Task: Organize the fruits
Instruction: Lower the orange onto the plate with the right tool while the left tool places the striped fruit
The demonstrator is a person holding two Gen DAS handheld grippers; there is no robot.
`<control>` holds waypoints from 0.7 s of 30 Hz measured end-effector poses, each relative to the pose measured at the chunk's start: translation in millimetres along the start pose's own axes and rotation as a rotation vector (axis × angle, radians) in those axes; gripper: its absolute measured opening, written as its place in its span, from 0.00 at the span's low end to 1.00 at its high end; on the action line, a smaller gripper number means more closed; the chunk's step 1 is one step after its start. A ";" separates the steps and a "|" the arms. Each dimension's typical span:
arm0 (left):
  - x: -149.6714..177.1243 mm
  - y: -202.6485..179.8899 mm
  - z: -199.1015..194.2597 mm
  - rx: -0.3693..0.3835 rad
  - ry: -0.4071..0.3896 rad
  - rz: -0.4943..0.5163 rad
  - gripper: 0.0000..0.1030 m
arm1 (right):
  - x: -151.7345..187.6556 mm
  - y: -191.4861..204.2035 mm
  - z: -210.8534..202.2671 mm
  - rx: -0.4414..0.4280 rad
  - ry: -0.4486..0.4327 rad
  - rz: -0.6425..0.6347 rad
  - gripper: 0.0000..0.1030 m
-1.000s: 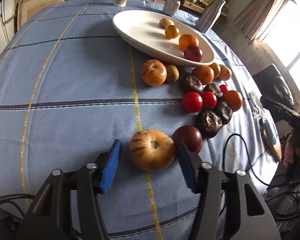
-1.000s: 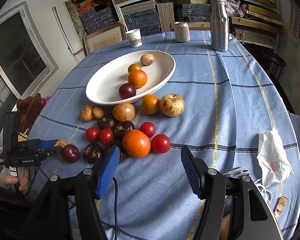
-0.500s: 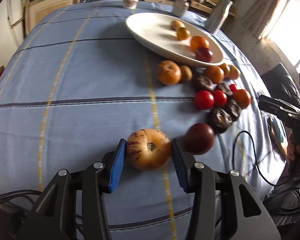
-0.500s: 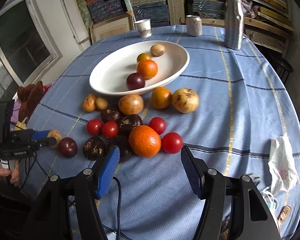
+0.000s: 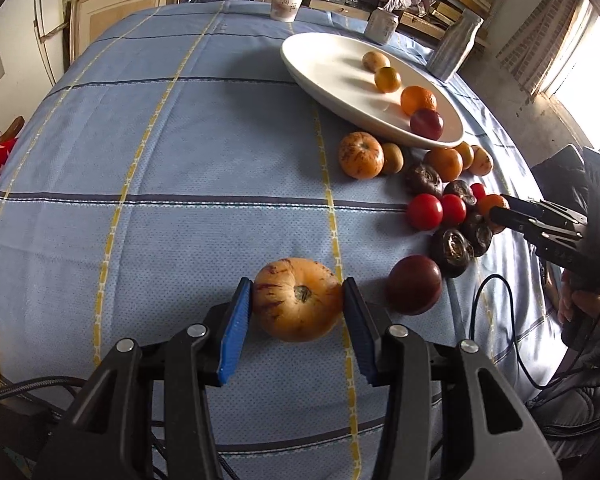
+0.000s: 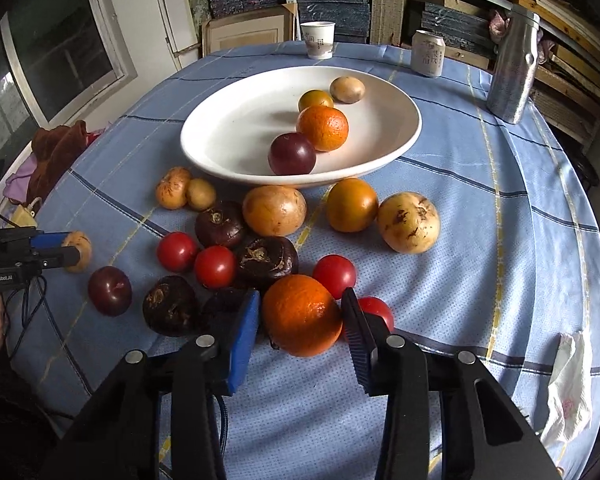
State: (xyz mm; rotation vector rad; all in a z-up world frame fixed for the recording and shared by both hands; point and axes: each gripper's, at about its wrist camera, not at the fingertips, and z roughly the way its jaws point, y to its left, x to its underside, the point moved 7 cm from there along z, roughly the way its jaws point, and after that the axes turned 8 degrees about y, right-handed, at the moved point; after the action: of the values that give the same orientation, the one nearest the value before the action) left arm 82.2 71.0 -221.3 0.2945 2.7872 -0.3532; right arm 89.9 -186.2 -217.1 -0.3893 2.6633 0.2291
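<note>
My left gripper (image 5: pixel 297 304) is shut on a tan striped round fruit (image 5: pixel 298 300) resting at table height, its pads touching both sides. A dark red plum (image 5: pixel 413 290) lies just to its right. My right gripper (image 6: pixel 300 316) has its jaws around a large orange (image 6: pixel 302 314), the pads close to its sides. A white oval bowl (image 6: pixel 228 136) holds a plum, an orange and two small fruits. Tomatoes, dark wrinkled fruits and yellow fruits lie in a cluster in front of the bowl.
A blue checked cloth (image 5: pixel 160 160) covers the round table. A paper cup (image 6: pixel 318 40), a can (image 6: pixel 427 58) and a metal bottle (image 6: pixel 512 68) stand at the far edge. A crumpled tissue (image 6: pixel 570 384) lies at the right. A cable (image 5: pixel 500 320) trails near the plum.
The left gripper has closed on the striped fruit. The right gripper has moved forward and narrowed around the large orange.
</note>
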 end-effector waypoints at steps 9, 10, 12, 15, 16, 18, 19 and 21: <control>-52.8 -28.0 -5.8 0.043 -0.050 0.049 0.44 | -33.4 -13.2 -34.1 -0.060 -0.087 0.064 0.39; -63.7 -33.2 -7.9 0.045 -0.065 0.060 0.44 | -44.4 -16.0 -38.4 -0.061 -0.109 0.071 0.39; -93.7 -48.2 -12.7 0.045 -0.103 0.095 0.44 | -72.3 -24.2 -41.4 -0.067 -0.145 0.098 0.39; -131.5 -68.8 -9.0 0.032 -0.134 0.147 0.44 | -98.9 -36.8 -30.0 -0.041 -0.158 0.122 0.39; -140.9 -73.0 -5.2 0.025 -0.134 0.155 0.44 | -105.6 -43.0 -23.0 -0.038 -0.150 0.140 0.39; -157.8 -79.1 5.7 0.016 -0.127 0.160 0.44 | -119.0 -58.9 -6.3 -0.042 -0.137 0.199 0.39; -164.7 -81.5 11.5 0.007 -0.125 0.162 0.44 | -121.6 -62.3 -2.4 -0.039 -0.134 0.207 0.39; -171.2 -83.1 19.2 -0.008 -0.120 0.164 0.44 | -129.7 -68.7 9.6 -0.027 -0.119 0.214 0.39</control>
State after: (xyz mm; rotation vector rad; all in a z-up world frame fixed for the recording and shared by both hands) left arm 226.8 -40.8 -164.7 0.4800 2.6247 -0.3096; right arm 227.0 -218.7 -174.9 -0.0942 2.5850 0.3421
